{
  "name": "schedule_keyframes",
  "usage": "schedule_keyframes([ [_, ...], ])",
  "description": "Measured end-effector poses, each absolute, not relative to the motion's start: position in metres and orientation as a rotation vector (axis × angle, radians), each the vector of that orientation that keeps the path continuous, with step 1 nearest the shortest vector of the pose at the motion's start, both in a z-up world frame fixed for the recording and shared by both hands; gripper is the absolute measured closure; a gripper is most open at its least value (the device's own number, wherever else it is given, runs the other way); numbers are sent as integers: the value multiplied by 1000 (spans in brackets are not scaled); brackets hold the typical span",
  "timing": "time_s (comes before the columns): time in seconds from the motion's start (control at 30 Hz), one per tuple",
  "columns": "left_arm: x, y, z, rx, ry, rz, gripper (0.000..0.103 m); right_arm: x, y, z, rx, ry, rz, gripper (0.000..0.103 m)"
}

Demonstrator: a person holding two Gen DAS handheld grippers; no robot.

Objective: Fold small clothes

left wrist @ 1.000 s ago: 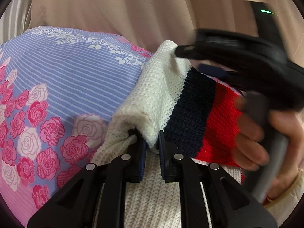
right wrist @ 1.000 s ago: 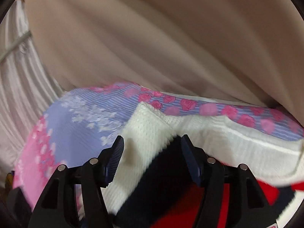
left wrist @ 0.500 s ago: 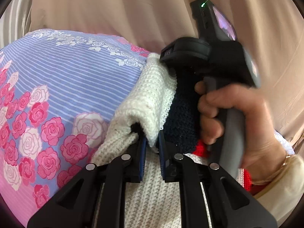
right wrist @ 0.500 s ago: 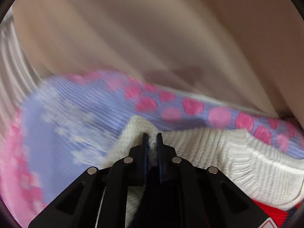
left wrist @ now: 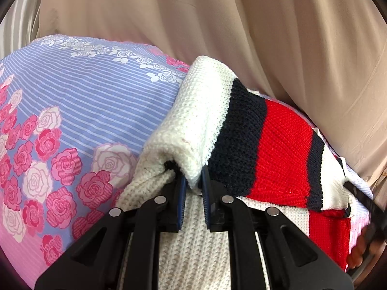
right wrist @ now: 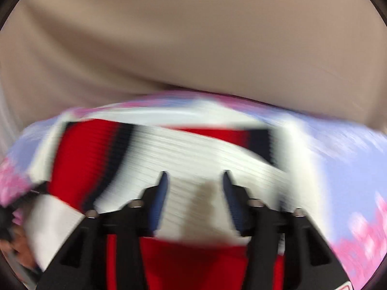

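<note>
A small knit sweater, cream with navy and red stripes, lies partly folded on a floral bedsheet. My left gripper is shut on a cream fold of the sweater and holds it raised over the cream body below. In the blurred right wrist view my right gripper is open and empty, just above the sweater. A bit of my right gripper and the hand holding it shows at the lower right edge of the left wrist view.
The bedsheet is blue-striped with pink and white roses. A beige curtain hangs close behind the bed and fills the back of both views.
My right gripper let go of the sweater's cream edge, opened, and swung away to the right and back. My left gripper has kept its hold and not moved.
</note>
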State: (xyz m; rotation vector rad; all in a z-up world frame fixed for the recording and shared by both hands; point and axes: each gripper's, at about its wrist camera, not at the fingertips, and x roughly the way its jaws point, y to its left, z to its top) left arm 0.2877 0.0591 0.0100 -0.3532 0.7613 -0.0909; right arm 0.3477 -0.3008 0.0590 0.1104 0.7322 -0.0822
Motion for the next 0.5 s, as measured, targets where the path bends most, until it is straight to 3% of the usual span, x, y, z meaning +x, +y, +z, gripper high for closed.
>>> schedule_keyframes([
  [0.17,289,58,10,-355,763,-92,91,326,-346,36,248,778,-43,52],
  [0.23,289,58,10,-353,763,-90,91,333,-339,38,236,781,-17,70],
  [0.27,289,58,10,-350,763,-90,91,334,-340,41,244,787,11,89],
  [0.3,289,59,10,-347,763,-89,91,336,-339,44,249,789,29,94],
  [0.5,288,61,10,-359,761,-99,90,309,-355,94,285,582,-24,96],
])
